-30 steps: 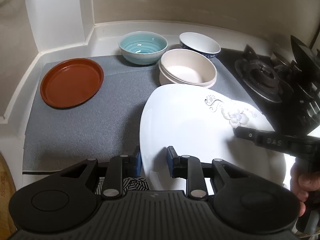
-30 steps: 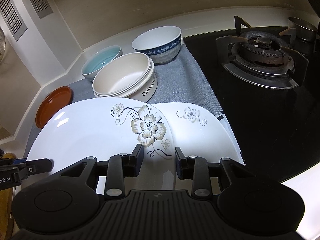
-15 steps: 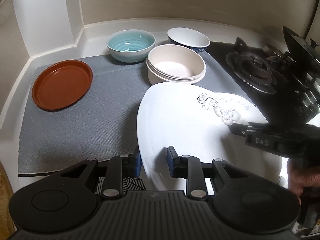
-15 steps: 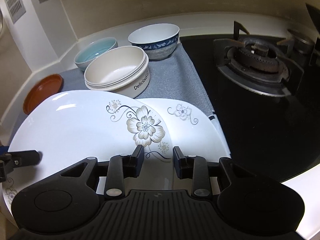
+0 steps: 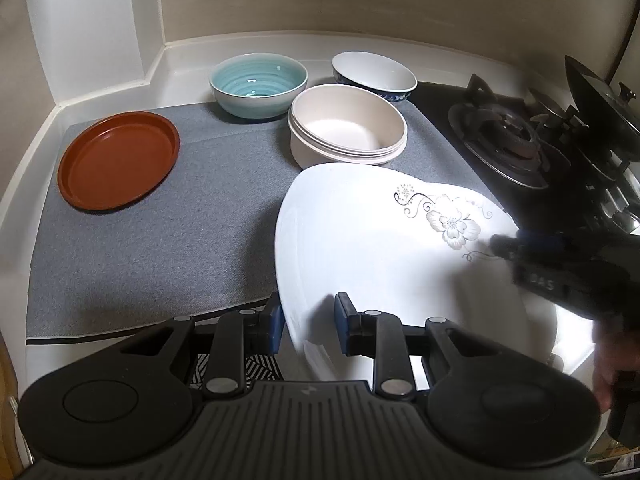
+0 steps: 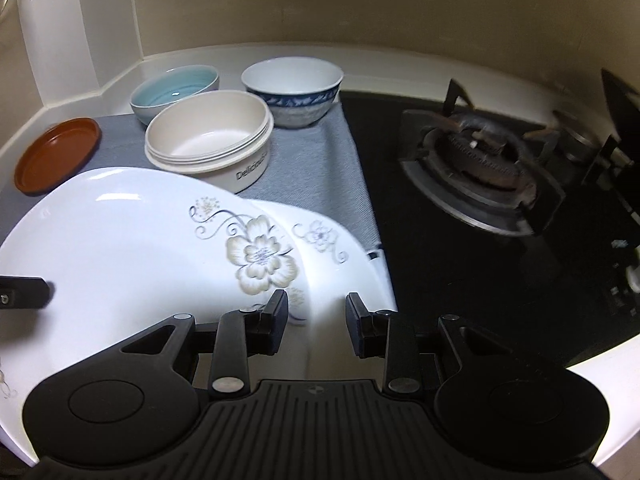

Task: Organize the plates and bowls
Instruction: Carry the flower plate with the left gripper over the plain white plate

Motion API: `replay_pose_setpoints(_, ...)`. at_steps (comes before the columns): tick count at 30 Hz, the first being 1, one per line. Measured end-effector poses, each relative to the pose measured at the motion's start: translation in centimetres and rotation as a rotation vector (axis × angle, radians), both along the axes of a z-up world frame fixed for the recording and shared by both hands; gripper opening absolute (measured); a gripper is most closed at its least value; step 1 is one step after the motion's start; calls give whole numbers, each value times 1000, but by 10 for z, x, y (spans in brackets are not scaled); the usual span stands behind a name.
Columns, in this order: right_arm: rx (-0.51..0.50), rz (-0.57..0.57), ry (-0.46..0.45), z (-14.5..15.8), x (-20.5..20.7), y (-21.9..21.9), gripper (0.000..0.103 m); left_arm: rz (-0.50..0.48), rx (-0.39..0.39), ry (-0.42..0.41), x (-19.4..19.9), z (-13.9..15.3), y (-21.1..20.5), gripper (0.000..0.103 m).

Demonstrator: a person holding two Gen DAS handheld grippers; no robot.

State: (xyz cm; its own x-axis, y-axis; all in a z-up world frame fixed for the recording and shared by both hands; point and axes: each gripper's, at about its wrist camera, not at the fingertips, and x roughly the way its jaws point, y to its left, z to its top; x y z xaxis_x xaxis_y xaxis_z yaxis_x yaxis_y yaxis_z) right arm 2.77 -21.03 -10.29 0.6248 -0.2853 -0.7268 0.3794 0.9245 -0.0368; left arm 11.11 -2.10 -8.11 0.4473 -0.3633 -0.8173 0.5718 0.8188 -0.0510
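A large white flowered plate point(image 5: 380, 248) is held tilted above the counter. My left gripper point(image 5: 308, 322) is shut on its near left rim. My right gripper point(image 6: 316, 320) straddles the plate's point(image 6: 132, 248) right rim with its jaws spread a little wider than before; I cannot tell if they still pinch it. A second flowered plate point(image 6: 340, 256) lies beneath it. On the grey mat point(image 5: 152, 248) sit a brown plate point(image 5: 118, 158), a teal bowl point(image 5: 258, 84), stacked cream bowls point(image 5: 346, 130) and a blue-patterned bowl point(image 5: 374, 76).
A black gas hob point(image 6: 480, 168) with burner grates lies to the right of the mat. White walls close the corner behind the bowls. The counter's front edge point(image 5: 100, 344) runs just below my left gripper.
The plate and both grippers have risen and pulled back a little from the bowls. The right gripper's jaws have spread slightly wider. The bowls and brown plate have not moved.
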Motion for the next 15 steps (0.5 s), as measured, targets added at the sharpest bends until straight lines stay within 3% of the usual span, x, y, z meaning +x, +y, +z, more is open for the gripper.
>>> replay_pose_setpoints(2,-21,-2,-3,3,-5,-1,34,11,-7,3,1,1,3,29)
replay_pose_setpoints(5,-8,-7,3,3,-10,-6,34,13,-21,-3,1,4,6,21)
replay_pose_setpoints(15,24,-25,7,7,-14,-14,36,18,-29,2,1,5,5,19)
